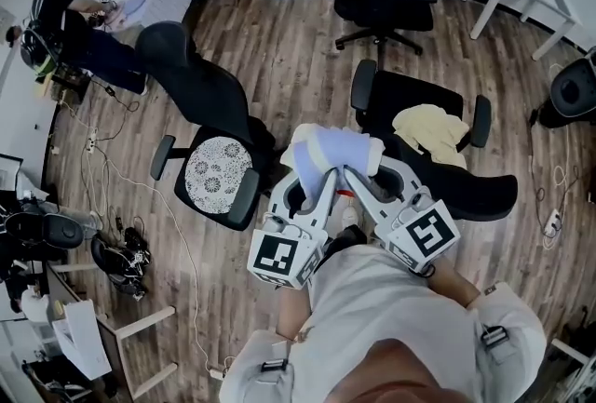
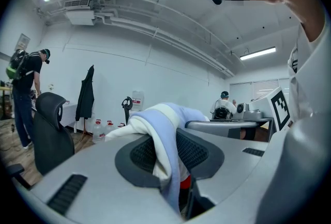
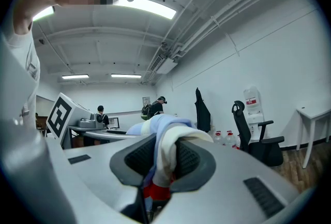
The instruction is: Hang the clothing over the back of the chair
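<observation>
Both grippers hold the same garment (image 1: 331,153), a pale blue and cream piece bunched into a heap where their tips meet. The left gripper (image 1: 319,176) is clamped on a fold of it, the cloth squeezed between its dark pads and spilling over the top (image 2: 161,123); the right gripper (image 1: 356,176) pinches a neighbouring fold the same way (image 3: 166,141). Two holds set close along one stretch of cloth look meant to let the piece be drawn apart and laid flat, rather than dropped as a lump. It is carried in the air, touching no chair, so I judge it is on its way to the chair and not yet draped.

Only the head view shows the ground below. A black office chair (image 1: 414,94) stands just ahead at the right with a yellow cloth (image 1: 430,131) on its seat, its dark back (image 1: 475,192) nearest the person; another chair, with a patterned cushion (image 1: 216,170), stands to the left. Which back is meant I cannot tell, though the right one lies closer to the garment.

The gripper views miss those seats; they show the pinch itself, the ceiling lights, a dark coat (image 2: 86,92) on a stand, and each other's marker cube (image 2: 279,106) (image 3: 62,114).
</observation>
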Available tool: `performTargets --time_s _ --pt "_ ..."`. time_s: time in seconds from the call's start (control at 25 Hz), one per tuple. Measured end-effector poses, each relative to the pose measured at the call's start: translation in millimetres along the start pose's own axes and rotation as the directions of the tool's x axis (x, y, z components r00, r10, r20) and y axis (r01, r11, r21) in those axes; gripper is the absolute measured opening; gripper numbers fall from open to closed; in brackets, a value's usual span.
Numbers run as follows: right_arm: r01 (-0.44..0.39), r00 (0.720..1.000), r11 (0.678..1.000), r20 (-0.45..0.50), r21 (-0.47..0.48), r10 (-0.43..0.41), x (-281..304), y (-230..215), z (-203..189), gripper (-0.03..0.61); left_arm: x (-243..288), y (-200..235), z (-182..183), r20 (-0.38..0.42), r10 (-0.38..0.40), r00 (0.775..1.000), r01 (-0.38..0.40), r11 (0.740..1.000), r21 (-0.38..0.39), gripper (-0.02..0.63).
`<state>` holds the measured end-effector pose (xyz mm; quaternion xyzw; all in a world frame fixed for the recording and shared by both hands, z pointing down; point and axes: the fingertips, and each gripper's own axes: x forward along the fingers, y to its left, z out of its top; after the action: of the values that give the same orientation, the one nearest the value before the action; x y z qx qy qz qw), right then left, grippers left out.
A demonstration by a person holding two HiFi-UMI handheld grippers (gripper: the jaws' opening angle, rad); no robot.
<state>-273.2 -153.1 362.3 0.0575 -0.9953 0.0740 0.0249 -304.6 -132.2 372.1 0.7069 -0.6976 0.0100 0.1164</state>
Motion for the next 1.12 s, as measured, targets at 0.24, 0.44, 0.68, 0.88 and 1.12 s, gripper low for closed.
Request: performTargets --time_s 0.24,0.44,0.68,0.88,1.12 --pt "0.044 0.999 0.999 -0.002 0.003 -0.044 13.4 -13.7 -0.9 0.081 16.1 12.7 1.2 -0.004 -0.045 0.999 0.045 0.999 0.005 0.109" --pt "0.081 0.997 0.997 -0.003 0.016 -0.081 19.7 -21.9 2.1 0.081 26.2 18.7 5.3 -0.007 -0.073 0.997 0.073 0.997 0.006 0.109" --pt "0.098 0.995 0.994 0.008 0.038 -0.098 22.7 -28.9 8.1 0.081 34.8 21.0 12.0 0.000 -0.097 0.995 0.097 0.995 0.014 0.109" --pt "0.111 0.994 0.993 0.012 0.033 -0.112 25.0 -31.4 16.8 0.081 38.2 22.4 20.7 0.008 -0.117 0.993 0.117 0.993 0.021 0.109" --pt "0.156 0.988 0.988 0.010 0.004 -0.156 26.0 -35.6 21.9 0.081 43.7 22.5 25.7 0.013 -0.157 0.987 0.157 0.987 0.033 0.109"
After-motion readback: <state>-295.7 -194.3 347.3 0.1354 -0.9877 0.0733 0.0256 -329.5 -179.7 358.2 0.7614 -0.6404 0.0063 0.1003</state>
